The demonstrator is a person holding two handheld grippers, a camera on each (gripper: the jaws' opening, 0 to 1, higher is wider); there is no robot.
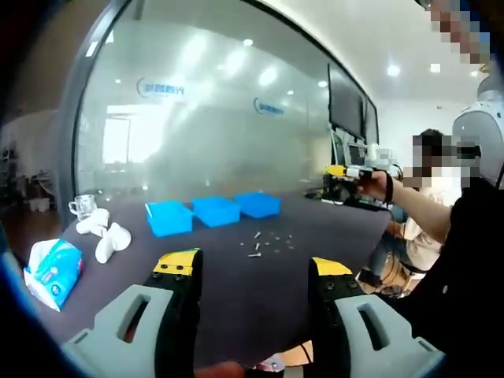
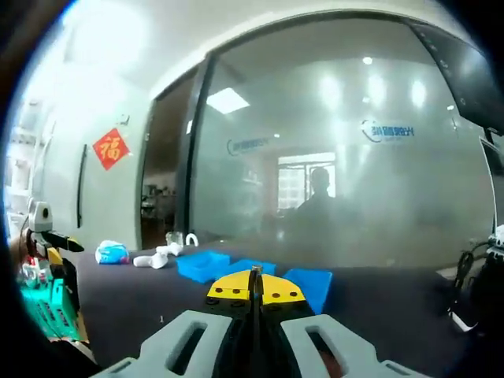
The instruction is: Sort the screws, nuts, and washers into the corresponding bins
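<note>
Beyond the wide left gripper [image 1: 250, 268], white cups [image 1: 102, 233] flank three blue bins [image 1: 214, 210]; right gripper [image 2: 255, 293] closed.

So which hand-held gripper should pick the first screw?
Probably the left hand-held gripper: its jaws stand open, aimed at the loose hardware before the blue bins. The right hand-held gripper is shut, held higher.

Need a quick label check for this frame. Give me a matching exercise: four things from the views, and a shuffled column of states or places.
1. left gripper
2. right gripper
3. blue bins
4. small metal parts

A. jaws shut, nothing between them
B. loose on the dark table
C. jaws apart
D. three in a row by the glass wall

Pairs: 1-C, 2-A, 3-D, 4-B
</note>
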